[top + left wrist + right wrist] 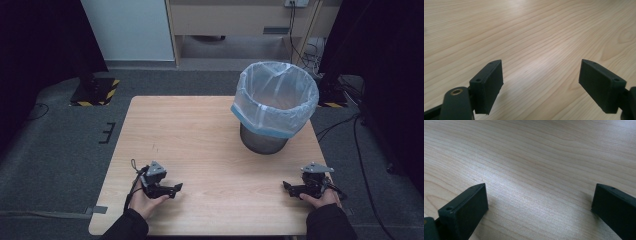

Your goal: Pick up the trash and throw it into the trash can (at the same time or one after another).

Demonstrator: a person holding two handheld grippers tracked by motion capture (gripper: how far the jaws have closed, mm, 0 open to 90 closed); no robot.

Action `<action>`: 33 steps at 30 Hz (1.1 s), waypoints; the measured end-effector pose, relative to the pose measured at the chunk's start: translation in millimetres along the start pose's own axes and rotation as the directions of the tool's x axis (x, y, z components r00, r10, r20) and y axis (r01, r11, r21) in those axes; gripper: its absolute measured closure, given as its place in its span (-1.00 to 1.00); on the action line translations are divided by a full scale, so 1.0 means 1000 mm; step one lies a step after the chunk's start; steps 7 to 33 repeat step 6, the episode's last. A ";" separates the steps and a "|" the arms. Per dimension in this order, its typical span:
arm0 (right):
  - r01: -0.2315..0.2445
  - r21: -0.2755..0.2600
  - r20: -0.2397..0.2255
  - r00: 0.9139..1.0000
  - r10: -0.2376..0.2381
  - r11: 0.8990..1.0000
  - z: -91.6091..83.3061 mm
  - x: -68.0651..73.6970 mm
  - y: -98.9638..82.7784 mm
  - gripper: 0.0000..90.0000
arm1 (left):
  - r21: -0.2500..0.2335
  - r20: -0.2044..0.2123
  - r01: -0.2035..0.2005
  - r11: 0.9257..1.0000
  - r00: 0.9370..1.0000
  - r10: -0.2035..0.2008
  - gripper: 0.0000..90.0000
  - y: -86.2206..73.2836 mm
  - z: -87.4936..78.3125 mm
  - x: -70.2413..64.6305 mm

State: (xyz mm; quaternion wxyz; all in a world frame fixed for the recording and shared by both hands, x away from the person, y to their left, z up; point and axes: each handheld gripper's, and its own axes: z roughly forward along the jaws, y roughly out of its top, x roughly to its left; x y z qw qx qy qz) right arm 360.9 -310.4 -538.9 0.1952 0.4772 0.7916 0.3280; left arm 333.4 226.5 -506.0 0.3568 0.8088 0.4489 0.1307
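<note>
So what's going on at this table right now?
A person sits at a wooden table with a handheld gripper in each hand, both resting low near the front edge. The left gripper and the right gripper point toward each other, jaws open, with nothing between them. Farther back on the right stands a mesh waste bin lined with a translucent plastic bag. Neither gripper is near the bin, and nothing is being held or moved.
</note>
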 end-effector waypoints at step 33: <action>-0.005 -0.001 0.003 1.000 0.005 1.000 0.000 0.001 0.000 -0.98 | 0.016 -0.101 -0.001 1.000 0.995 0.002 -0.68 -0.014 -0.023 0.026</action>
